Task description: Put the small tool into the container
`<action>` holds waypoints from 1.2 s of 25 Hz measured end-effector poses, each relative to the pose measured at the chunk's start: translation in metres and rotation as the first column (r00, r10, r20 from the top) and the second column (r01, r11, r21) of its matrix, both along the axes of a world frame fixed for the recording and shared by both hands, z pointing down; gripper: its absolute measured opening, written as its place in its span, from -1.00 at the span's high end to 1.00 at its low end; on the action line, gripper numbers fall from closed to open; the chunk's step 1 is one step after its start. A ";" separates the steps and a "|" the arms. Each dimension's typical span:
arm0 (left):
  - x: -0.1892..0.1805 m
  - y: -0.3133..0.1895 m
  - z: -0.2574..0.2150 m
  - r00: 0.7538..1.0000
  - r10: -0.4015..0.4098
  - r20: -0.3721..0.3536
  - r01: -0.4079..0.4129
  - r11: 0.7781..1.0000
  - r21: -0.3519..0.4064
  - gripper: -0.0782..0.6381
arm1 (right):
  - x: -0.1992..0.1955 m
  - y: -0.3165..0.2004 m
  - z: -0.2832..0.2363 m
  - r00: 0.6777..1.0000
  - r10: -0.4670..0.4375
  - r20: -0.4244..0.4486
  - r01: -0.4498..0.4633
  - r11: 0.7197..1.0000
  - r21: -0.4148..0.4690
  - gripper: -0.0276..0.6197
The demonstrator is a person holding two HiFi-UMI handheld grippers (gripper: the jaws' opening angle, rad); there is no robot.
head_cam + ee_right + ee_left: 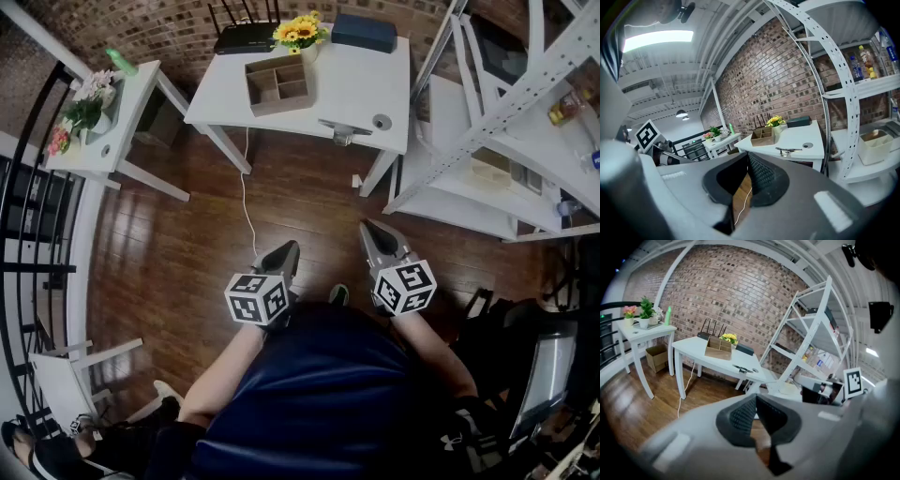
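A small metal tool lies near the front edge of the white table, right of the wooden compartmented container. Both grippers hang low over the wooden floor, close to the person's body and well short of the table. My left gripper is shut with nothing in it, and so is my right gripper. The left gripper view has the shut tips below the distant container and tool. Past the right gripper, the container and tool show on the table.
Yellow flowers, a dark box, a router and a small round thing share the table. A white cable hangs to the floor. A side table with plants stands left, white shelving right, a black railing far left.
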State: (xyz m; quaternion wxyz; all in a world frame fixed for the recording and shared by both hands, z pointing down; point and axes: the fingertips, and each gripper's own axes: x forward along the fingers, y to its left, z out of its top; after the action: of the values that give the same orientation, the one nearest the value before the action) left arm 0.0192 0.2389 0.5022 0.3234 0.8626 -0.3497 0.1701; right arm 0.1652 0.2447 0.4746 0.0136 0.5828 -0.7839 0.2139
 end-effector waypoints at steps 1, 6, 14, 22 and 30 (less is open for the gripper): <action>0.002 0.001 0.001 1.000 -0.004 0.003 0.004 1.000 -0.004 0.77 | 0.003 0.000 0.002 1.000 -0.001 0.010 0.001 1.000 -0.005 0.88; -0.001 -0.002 0.005 0.999 -0.034 0.024 0.035 0.999 -0.023 0.77 | 0.015 -0.008 0.016 0.999 0.002 0.046 0.000 0.999 -0.041 0.88; -0.010 -0.056 0.026 1.000 -0.017 0.007 0.018 0.998 -0.067 0.77 | 0.012 -0.058 0.036 0.999 0.036 -0.018 -0.037 0.996 -0.080 0.88; -0.006 -0.180 0.012 0.989 0.118 -0.086 -0.122 0.992 -0.036 0.77 | 0.010 -0.144 0.035 0.978 0.198 -0.065 -0.205 0.968 -0.145 0.88; -0.028 -0.251 0.021 0.978 0.173 -0.114 -0.180 0.982 -0.061 0.77 | -0.007 -0.200 0.040 0.952 0.282 -0.119 -0.301 0.933 -0.197 0.88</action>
State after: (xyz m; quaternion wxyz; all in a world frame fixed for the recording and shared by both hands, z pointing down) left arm -0.0086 -0.0120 0.5230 0.3559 0.8862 -0.2474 0.1638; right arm 0.1577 0.0447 0.5147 0.0786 0.6966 -0.6601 0.2700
